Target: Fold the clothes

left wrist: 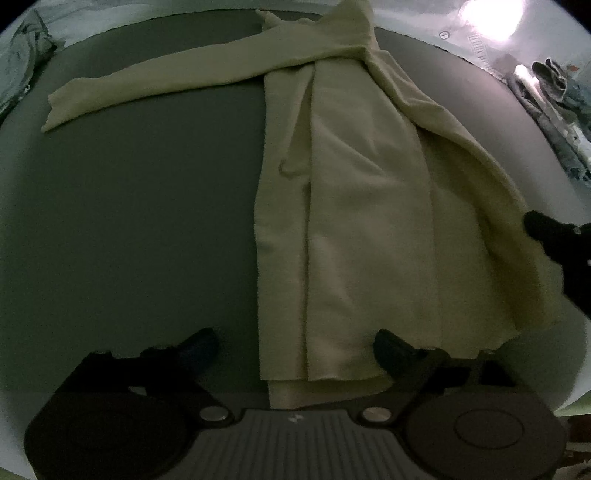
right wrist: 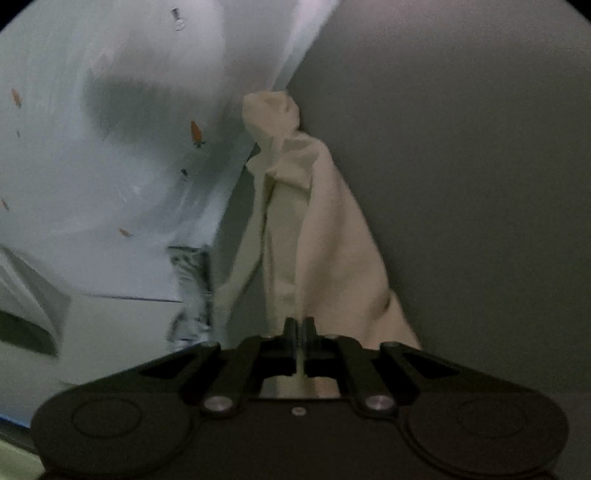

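Observation:
A cream long-sleeved garment [left wrist: 354, 206] lies on the dark grey table [left wrist: 140, 206], its body folded into a long strip and one sleeve stretched out to the left. My left gripper [left wrist: 295, 345] hangs open over the garment's near hem, one fingertip on either side of the strip and nothing pinched. At the right edge of the left wrist view my right gripper [left wrist: 543, 229] holds the garment's right edge. In the right wrist view the right gripper [right wrist: 299, 325] is shut on the cream garment [right wrist: 325, 236], which runs away from the fingers in a bunched ridge.
A pile of other clothes [left wrist: 554, 96] lies at the far right beyond the table, and crumpled fabric [left wrist: 22, 62] sits at the far left. A pale floor with small orange specks [right wrist: 110, 147] shows past the table edge [right wrist: 266, 125]. A bright light [left wrist: 491, 18] glares at top right.

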The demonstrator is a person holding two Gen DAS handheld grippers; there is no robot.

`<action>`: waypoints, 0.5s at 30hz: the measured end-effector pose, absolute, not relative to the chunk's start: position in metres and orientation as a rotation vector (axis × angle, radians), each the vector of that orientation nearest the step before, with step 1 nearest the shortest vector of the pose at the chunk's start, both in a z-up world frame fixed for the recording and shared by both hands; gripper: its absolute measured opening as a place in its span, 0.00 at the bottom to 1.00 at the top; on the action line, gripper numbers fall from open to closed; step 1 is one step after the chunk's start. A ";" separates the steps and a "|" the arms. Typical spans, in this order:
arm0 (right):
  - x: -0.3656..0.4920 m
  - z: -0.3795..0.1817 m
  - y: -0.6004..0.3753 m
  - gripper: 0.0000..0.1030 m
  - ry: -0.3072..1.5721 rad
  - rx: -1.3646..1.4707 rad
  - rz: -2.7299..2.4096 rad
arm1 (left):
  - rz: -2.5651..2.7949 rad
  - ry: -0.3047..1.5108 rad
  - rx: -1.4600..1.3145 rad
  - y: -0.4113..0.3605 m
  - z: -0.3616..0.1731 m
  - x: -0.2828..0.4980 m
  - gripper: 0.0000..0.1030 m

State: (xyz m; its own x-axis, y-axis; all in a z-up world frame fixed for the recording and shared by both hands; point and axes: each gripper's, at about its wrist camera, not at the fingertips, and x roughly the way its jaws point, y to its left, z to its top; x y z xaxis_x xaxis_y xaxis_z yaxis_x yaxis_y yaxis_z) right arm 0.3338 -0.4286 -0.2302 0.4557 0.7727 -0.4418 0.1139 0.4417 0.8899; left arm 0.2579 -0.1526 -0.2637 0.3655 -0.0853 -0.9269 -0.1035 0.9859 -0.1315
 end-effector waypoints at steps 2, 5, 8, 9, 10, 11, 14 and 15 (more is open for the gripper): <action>0.334 -0.236 -0.422 0.03 1.056 1.076 0.529 | -0.011 1.203 -0.167 -0.155 -0.264 0.256 0.96; 0.336 -0.252 -0.410 0.03 1.101 1.118 0.530 | -0.030 1.206 -0.153 -0.158 -0.265 0.256 0.99; 0.341 -0.272 -0.397 0.03 1.163 1.110 0.484 | -0.043 1.198 -0.163 -0.156 -0.265 0.255 0.99; 0.342 -0.276 -0.394 0.03 1.177 1.099 0.471 | -0.048 1.196 -0.179 -0.154 -0.264 0.255 0.99; 0.343 -0.279 -0.391 0.03 1.186 1.088 0.463 | -0.054 1.193 -0.194 -0.151 -0.264 0.254 0.99; 0.345 -0.280 -0.389 0.02 1.195 1.079 0.457 | -0.062 1.192 -0.212 -0.149 -0.263 0.254 0.99; 0.351 -0.266 -0.383 0.07 1.225 0.992 0.469 | -0.079 1.188 -0.330 -0.131 -0.261 0.256 0.99; 0.353 -0.259 -0.380 0.12 1.231 0.954 0.481 | -0.079 1.185 -0.385 -0.123 -0.260 0.258 0.99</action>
